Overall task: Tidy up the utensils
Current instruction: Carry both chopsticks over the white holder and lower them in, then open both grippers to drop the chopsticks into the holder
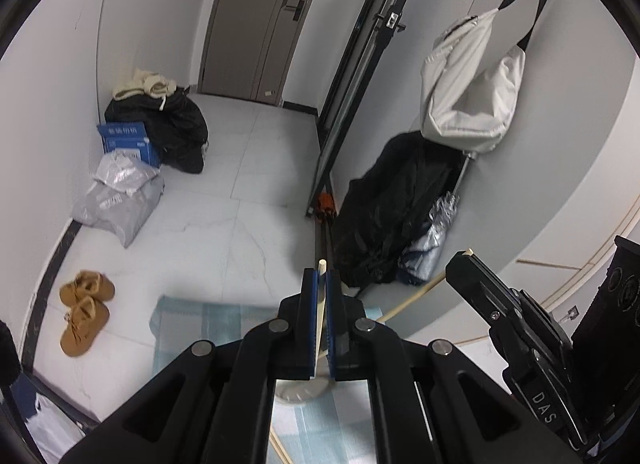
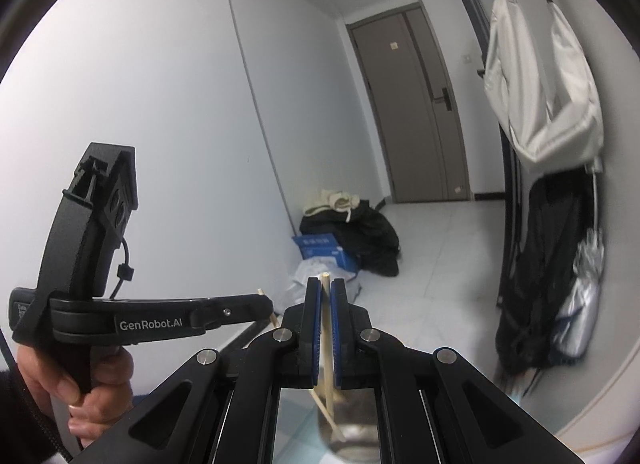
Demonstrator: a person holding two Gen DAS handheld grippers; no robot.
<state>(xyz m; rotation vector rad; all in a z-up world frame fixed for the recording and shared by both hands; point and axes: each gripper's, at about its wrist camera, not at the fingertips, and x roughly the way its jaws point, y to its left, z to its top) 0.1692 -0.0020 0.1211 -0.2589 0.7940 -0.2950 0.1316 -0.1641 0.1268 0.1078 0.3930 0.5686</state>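
My left gripper (image 1: 320,276) is shut on a pale wooden chopstick (image 1: 321,264), whose tip pokes out past the blue pads. To its right, my right gripper (image 1: 460,258) grips a second chopstick (image 1: 412,298) that slants down to the left. The right wrist view shows my right gripper (image 2: 325,284) shut on that chopstick (image 2: 328,364), which runs down toward a clear glass (image 2: 356,428) under the jaws. Another stick (image 2: 322,404) leans inside the glass. At left a hand (image 2: 92,384) holds my left gripper (image 2: 268,304) with its chopstick (image 2: 274,321).
A blue and white checked cloth (image 1: 208,324) lies below, with a pale round object (image 1: 300,392) partly hidden by my jaws. On the floor are brown shoes (image 1: 84,312), grey parcels (image 1: 120,196) and dark bags (image 1: 172,128). A white bag (image 1: 472,84) and a black coat (image 1: 388,204) hang right.
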